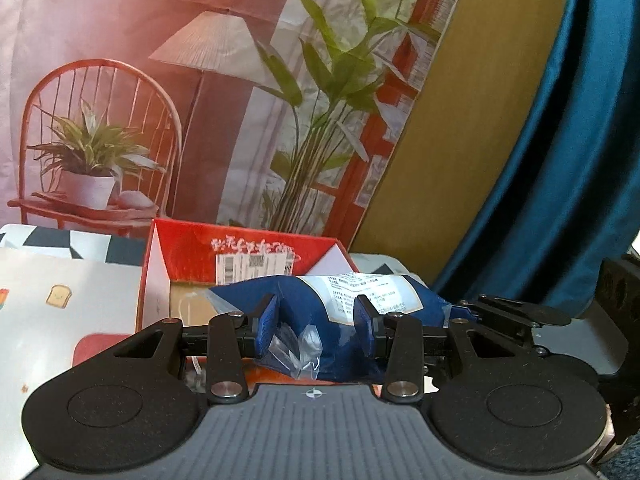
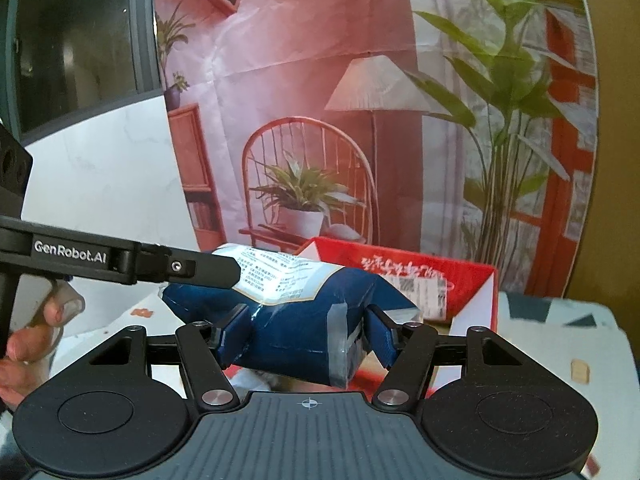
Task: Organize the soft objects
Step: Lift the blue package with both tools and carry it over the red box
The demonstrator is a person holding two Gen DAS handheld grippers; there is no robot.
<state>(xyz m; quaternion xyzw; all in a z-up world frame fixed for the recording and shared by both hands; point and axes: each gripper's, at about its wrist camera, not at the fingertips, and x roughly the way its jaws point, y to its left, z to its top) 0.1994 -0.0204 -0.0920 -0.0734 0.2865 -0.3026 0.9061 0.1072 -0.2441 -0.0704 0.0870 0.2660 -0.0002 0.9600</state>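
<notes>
Above the table (image 1: 60,280), in front of the red box (image 1: 240,256), you held the blue soft package (image 1: 320,304) off the surface between both tools. Your left gripper (image 1: 316,326) pinched one end, your right gripper (image 2: 306,334) the other, taped end, pads pressed into its sides. Your hand (image 2: 28,340) showed at the right view's left edge.

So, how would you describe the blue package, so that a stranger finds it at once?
Look in front of the big printed backdrop, at the open red cardboard box. Just before it, both tongs clamp a soft dark blue package. Only it carries a white printed label and clear tape.
</notes>
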